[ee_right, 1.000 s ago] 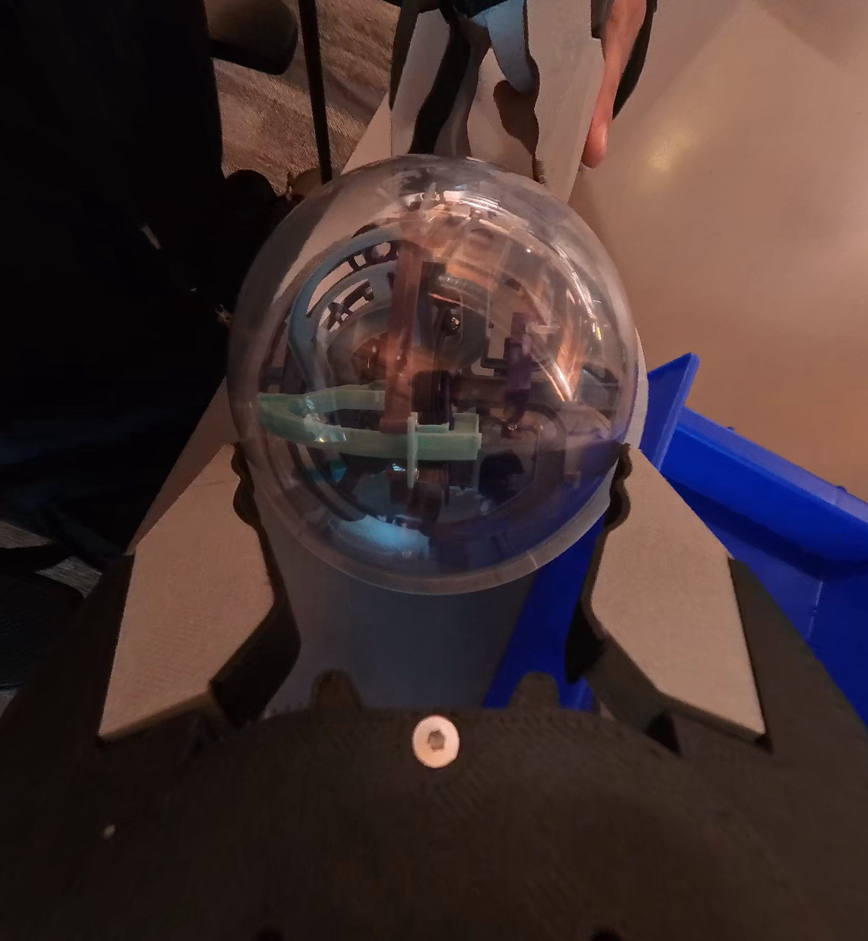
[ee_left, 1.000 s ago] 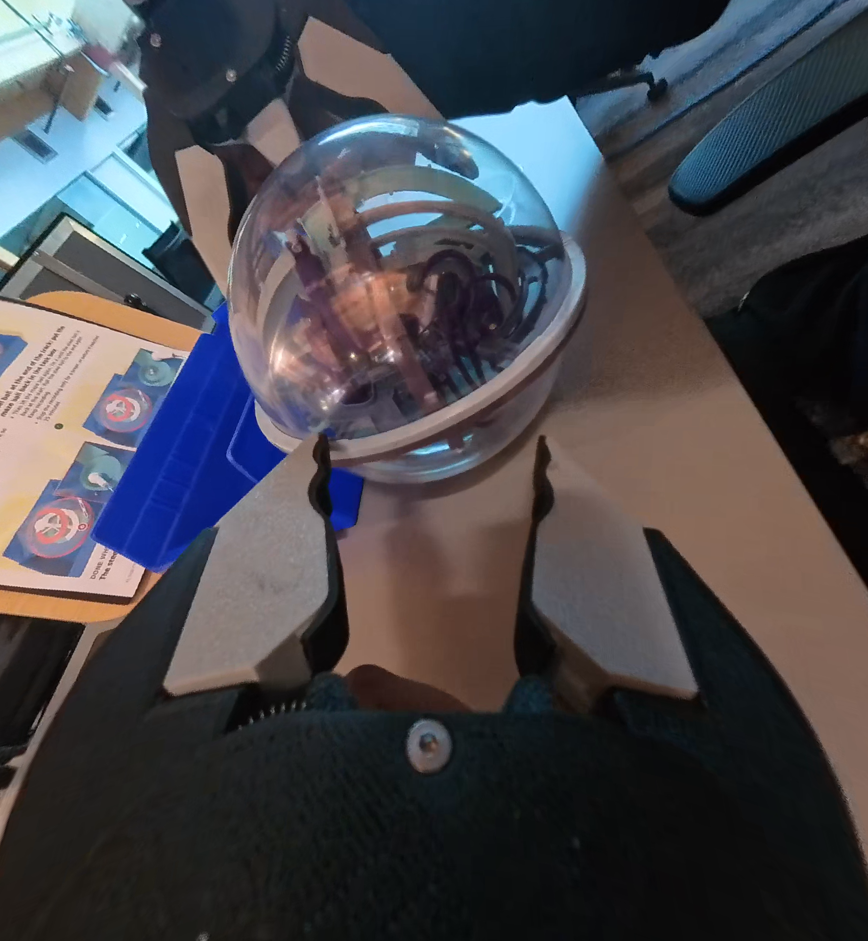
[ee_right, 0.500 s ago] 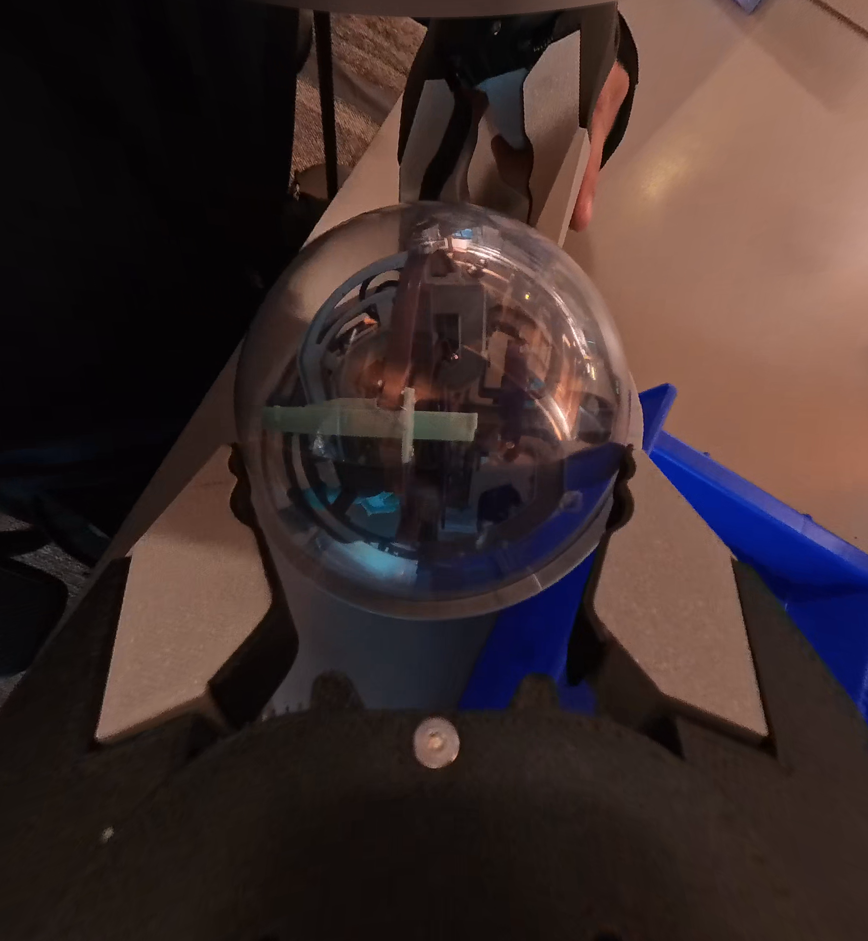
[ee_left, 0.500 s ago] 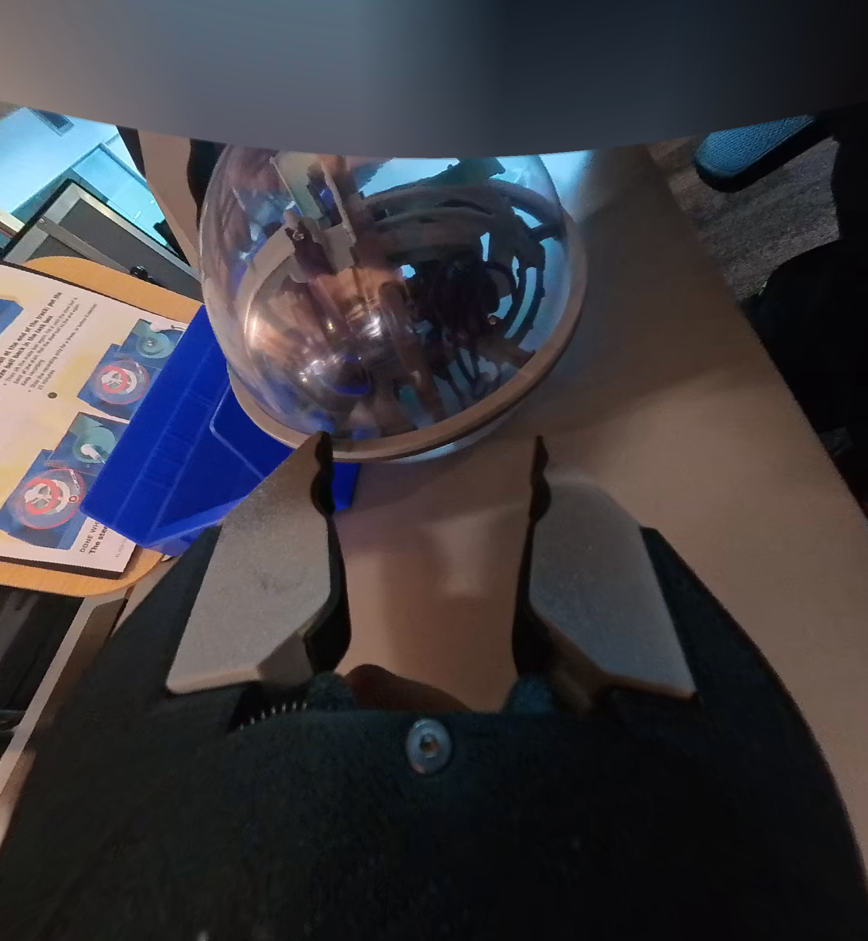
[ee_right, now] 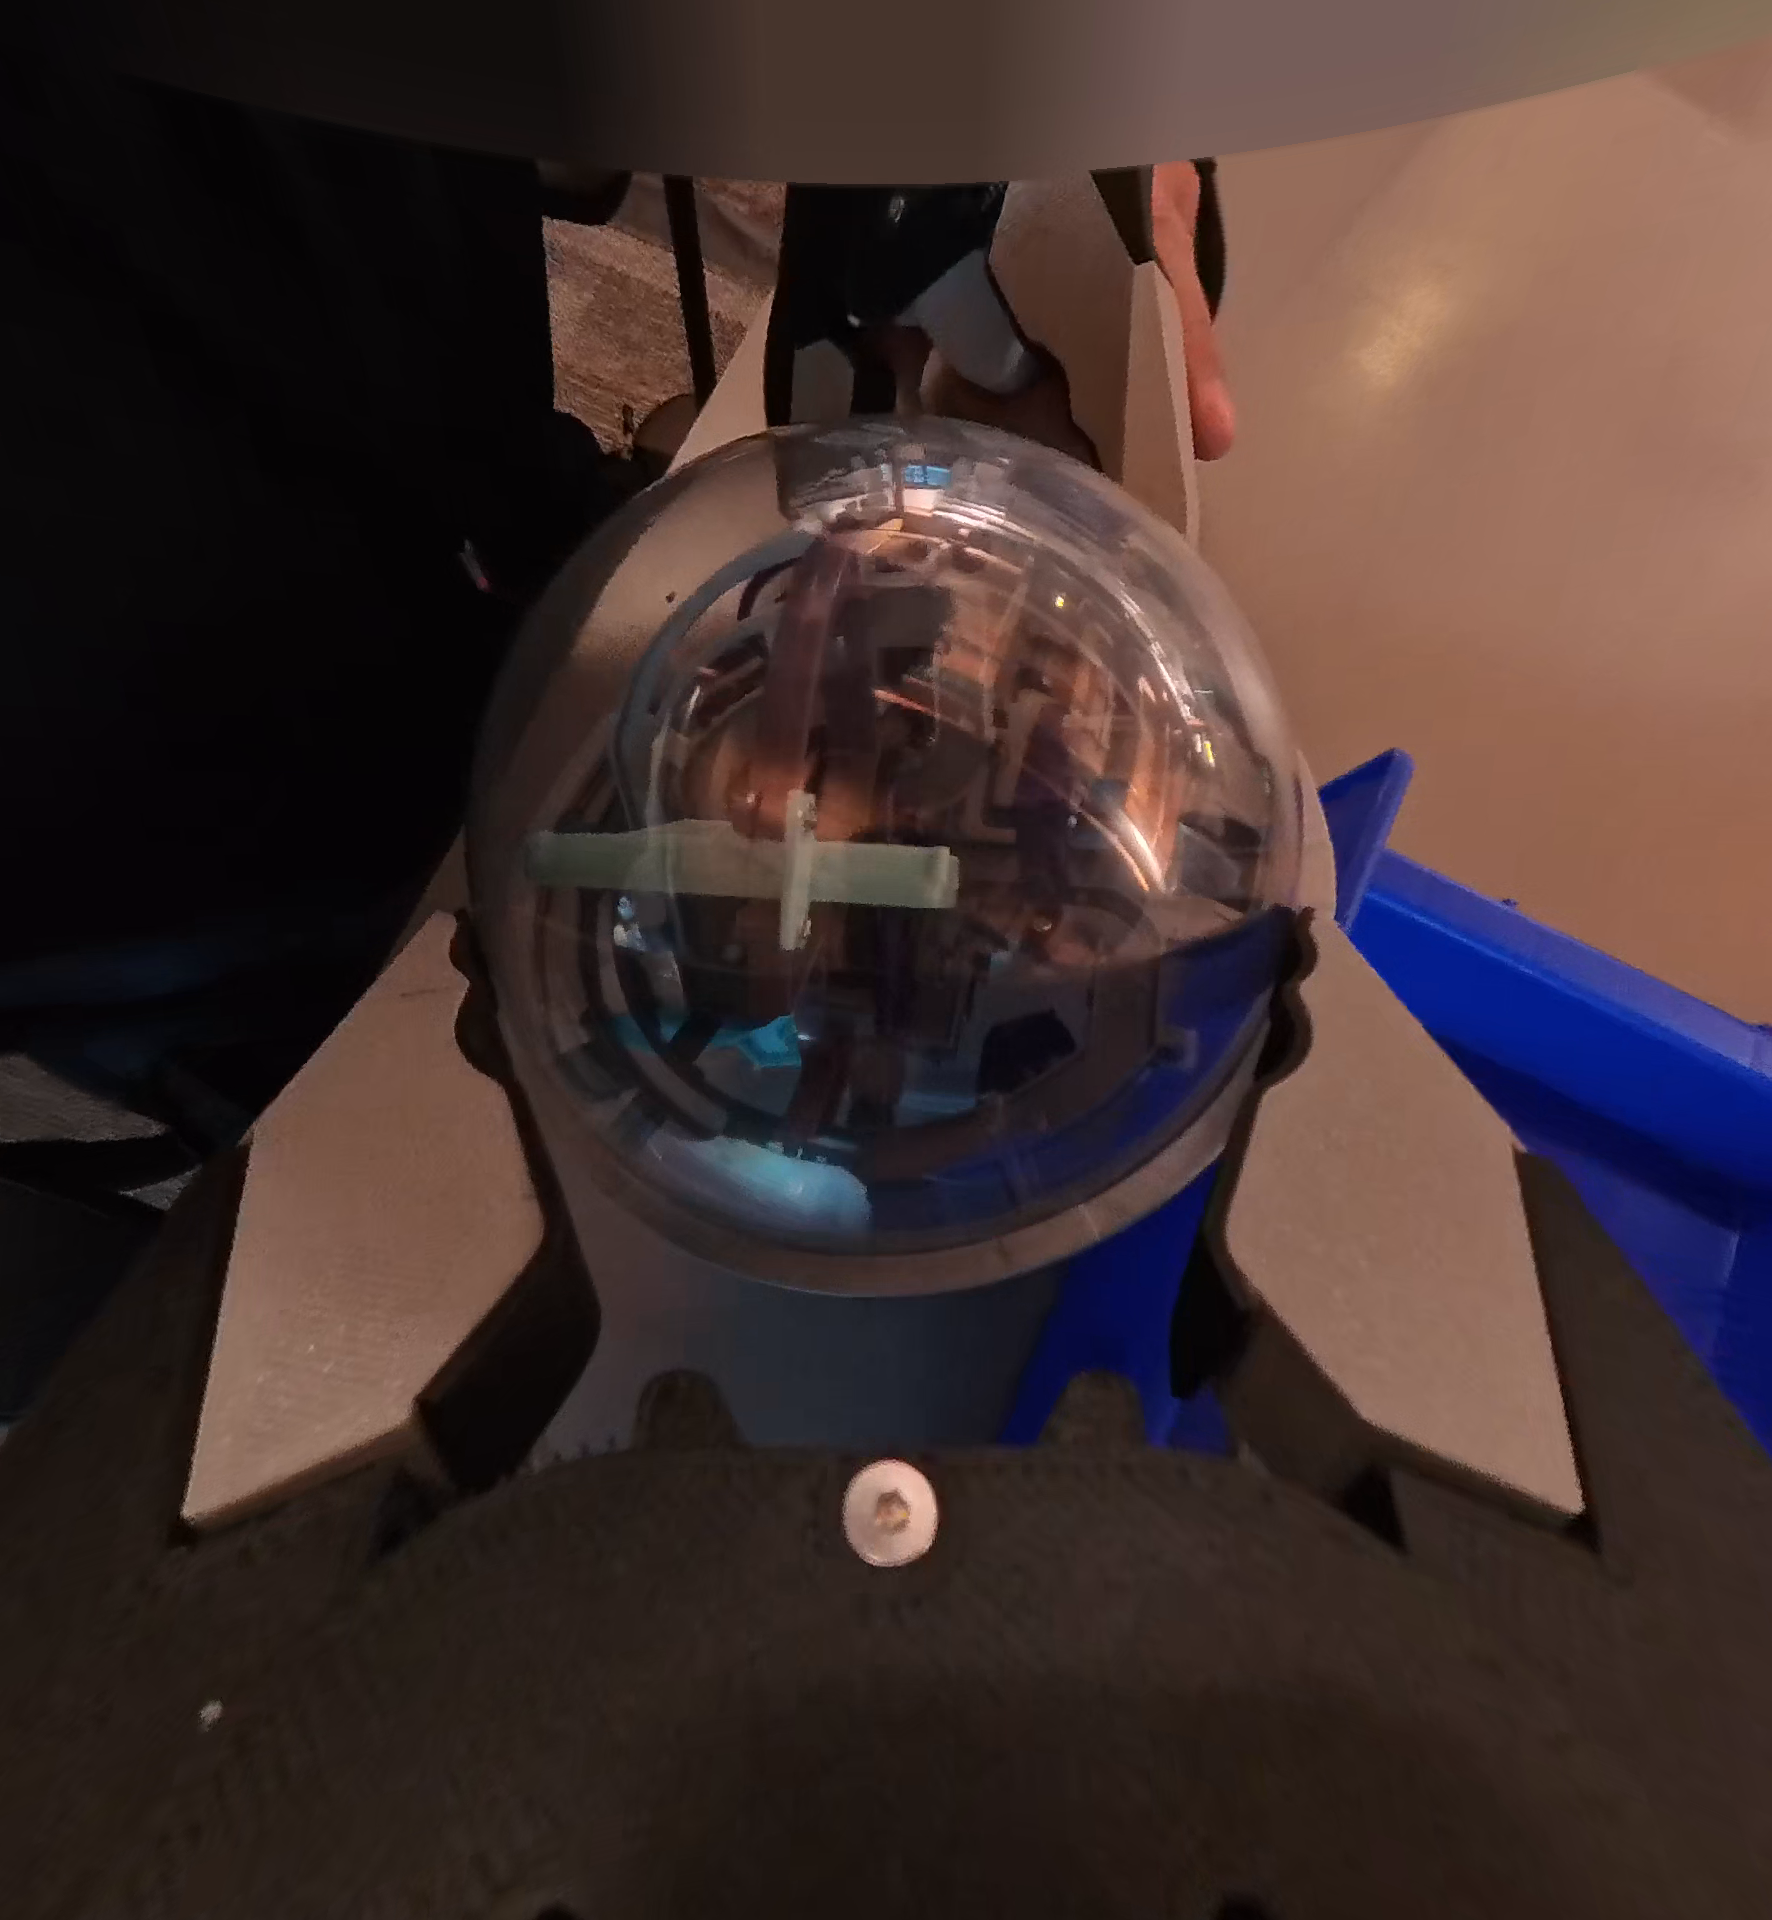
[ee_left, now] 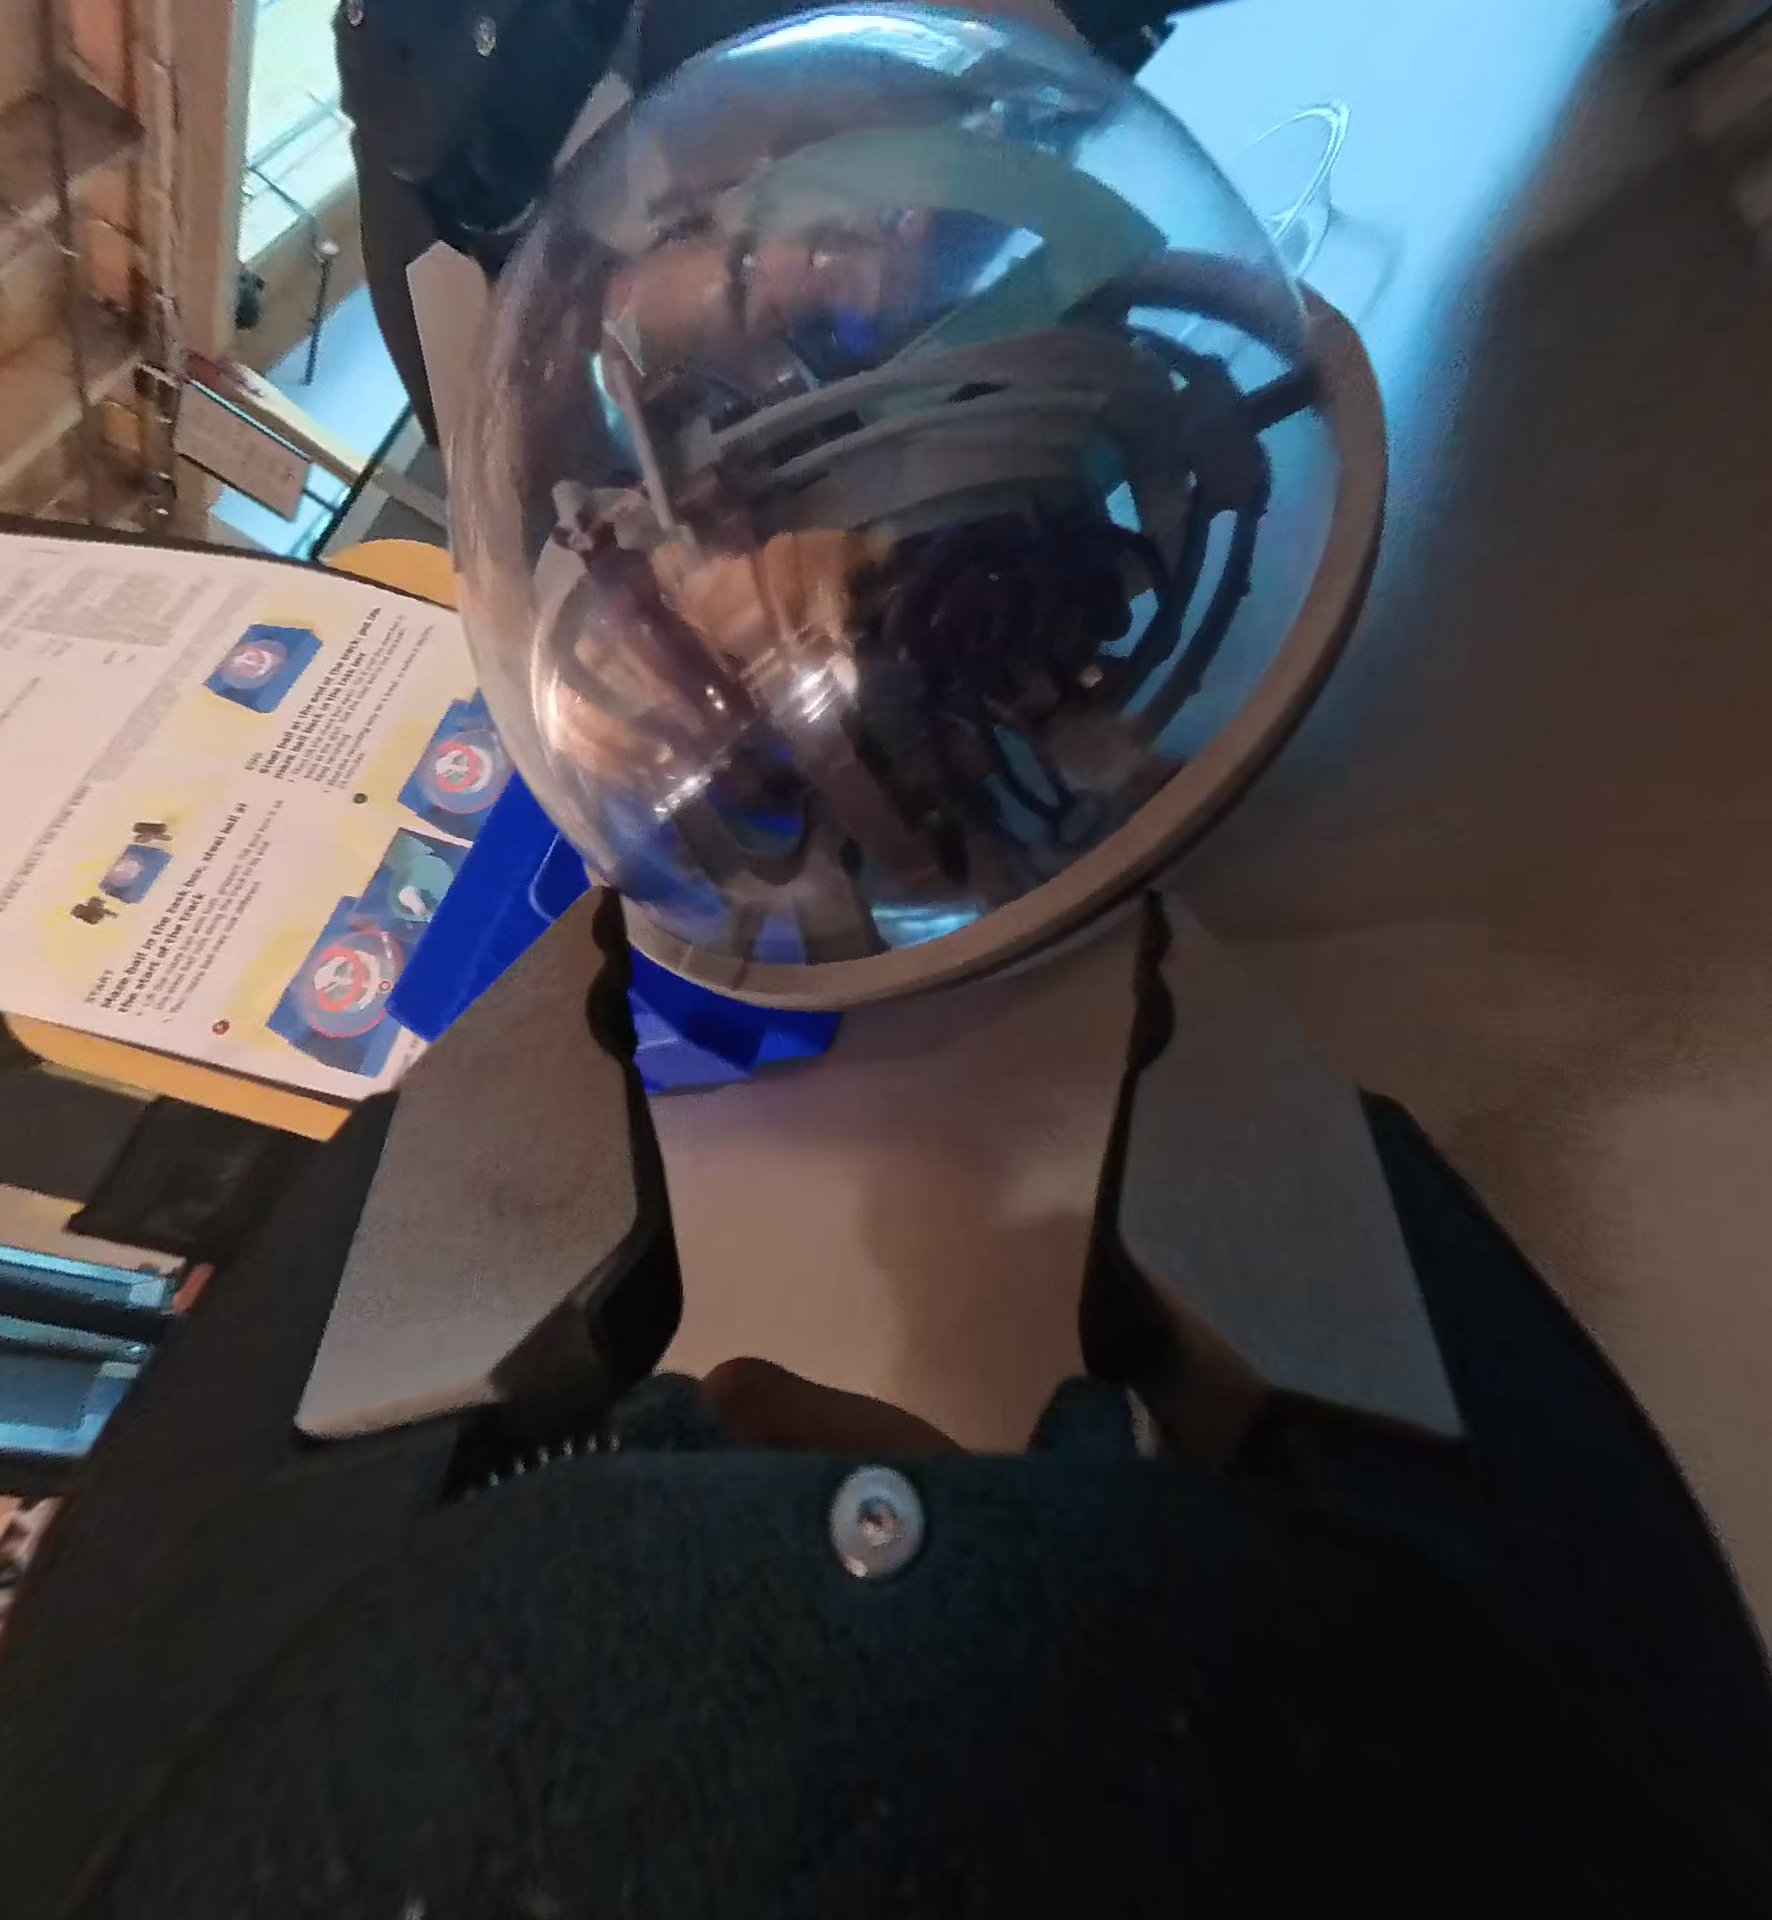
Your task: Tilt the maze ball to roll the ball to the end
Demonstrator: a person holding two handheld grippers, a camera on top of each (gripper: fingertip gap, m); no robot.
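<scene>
A printed sheet [ee_left: 165,790] lies at the table's left edge, with a blue bin [ee_left: 508,935] just beside it. The left gripper [ee_left: 877,935] has its jaws open, holding nothing, the tips just under the maze ball [ee_left: 903,499]. The right gripper [ee_right: 887,971] has its jaws wide apart, pads pressed on both sides of the clear maze ball, which is held above the table [ee_right: 1536,520] beside the bin.

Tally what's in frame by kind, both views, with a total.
Maze ball: 1
Blue bin: 1
Printed instruction sheet: 1
Grippers: 2, right gripper jaws clamped on the maze ball, left gripper jaws open
Table: 1
Total: 6
</scene>
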